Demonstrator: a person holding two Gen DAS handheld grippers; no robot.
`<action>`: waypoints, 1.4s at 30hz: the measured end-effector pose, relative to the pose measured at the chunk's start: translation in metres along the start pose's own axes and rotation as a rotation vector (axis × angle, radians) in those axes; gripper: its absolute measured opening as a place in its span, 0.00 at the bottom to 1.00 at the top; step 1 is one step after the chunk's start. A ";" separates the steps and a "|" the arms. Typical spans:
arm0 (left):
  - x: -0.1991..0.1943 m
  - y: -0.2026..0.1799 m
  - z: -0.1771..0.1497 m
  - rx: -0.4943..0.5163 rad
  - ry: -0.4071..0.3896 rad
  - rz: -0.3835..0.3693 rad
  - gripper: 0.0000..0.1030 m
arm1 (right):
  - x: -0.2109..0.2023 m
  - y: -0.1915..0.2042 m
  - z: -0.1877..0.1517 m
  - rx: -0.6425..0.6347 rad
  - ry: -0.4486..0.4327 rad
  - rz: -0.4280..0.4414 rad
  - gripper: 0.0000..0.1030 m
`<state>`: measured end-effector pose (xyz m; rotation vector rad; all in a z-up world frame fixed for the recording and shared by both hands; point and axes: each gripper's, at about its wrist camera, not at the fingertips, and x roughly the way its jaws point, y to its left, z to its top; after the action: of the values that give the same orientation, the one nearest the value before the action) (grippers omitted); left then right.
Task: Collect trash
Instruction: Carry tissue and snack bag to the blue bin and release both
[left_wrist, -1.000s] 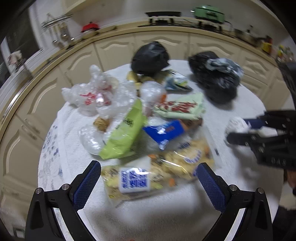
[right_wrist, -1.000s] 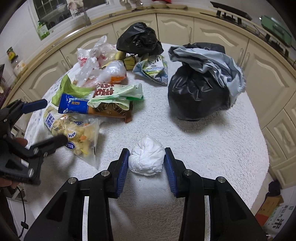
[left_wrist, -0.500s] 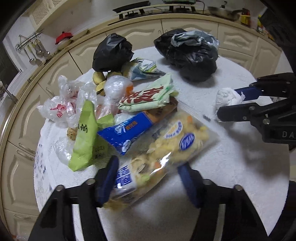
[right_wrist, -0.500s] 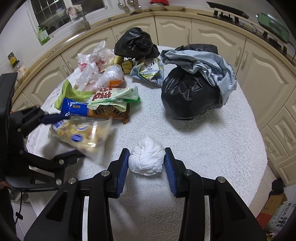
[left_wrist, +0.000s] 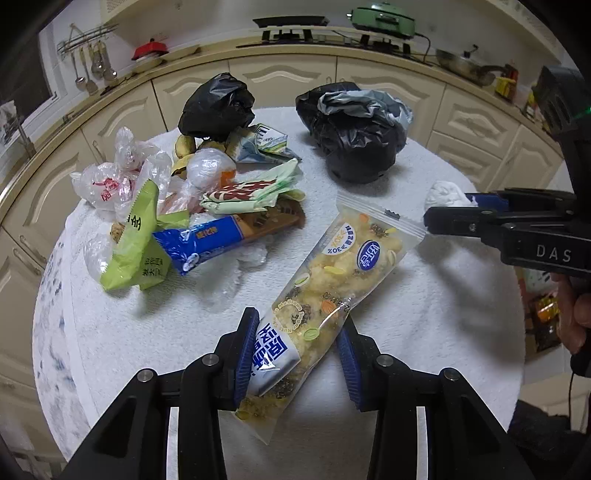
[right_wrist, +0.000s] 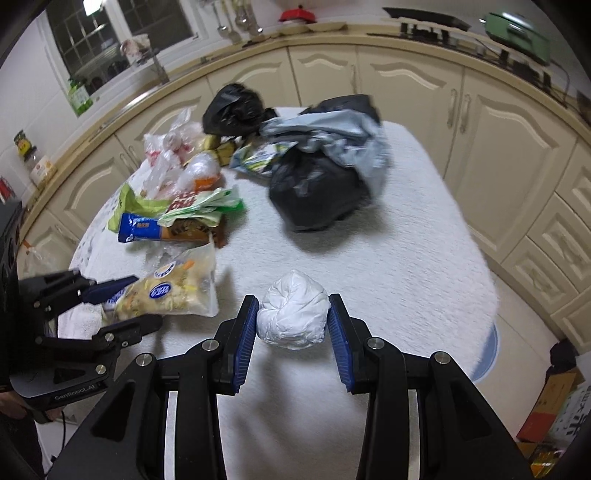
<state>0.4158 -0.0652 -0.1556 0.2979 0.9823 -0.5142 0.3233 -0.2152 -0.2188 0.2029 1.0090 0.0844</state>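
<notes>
Snack bag (left_wrist: 332, 273): your clear packet of yellow nut mix with blue labels, lifted at a slant over the white table, its lower end pinched between blue pads.
Paper wad (right_wrist: 293, 314): your crumpled white ball, squeezed from both sides (clear of the pile).
Wrapper pile (left_wrist: 207, 221): green, blue and brown packets, loose clear plastic bags, heaped at the table's left.
Small black bag (left_wrist: 218, 105): knotted, behind the pile.
Big black bag (left_wrist: 358, 136): grey plastic draped over its top, well apart from the pile.
</notes>
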 end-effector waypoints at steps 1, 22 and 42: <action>-0.002 -0.002 0.000 -0.017 -0.004 -0.011 0.36 | -0.004 -0.006 -0.001 0.011 -0.008 -0.001 0.37; 0.000 -0.142 0.109 -0.014 -0.136 -0.333 0.35 | -0.101 -0.214 -0.044 0.351 -0.167 -0.196 0.37; 0.315 -0.268 0.235 -0.005 0.324 -0.339 0.37 | 0.028 -0.416 -0.075 0.655 0.008 -0.160 0.40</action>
<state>0.5806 -0.4869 -0.3013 0.2140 1.3598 -0.7873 0.2654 -0.6073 -0.3670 0.7170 1.0311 -0.3981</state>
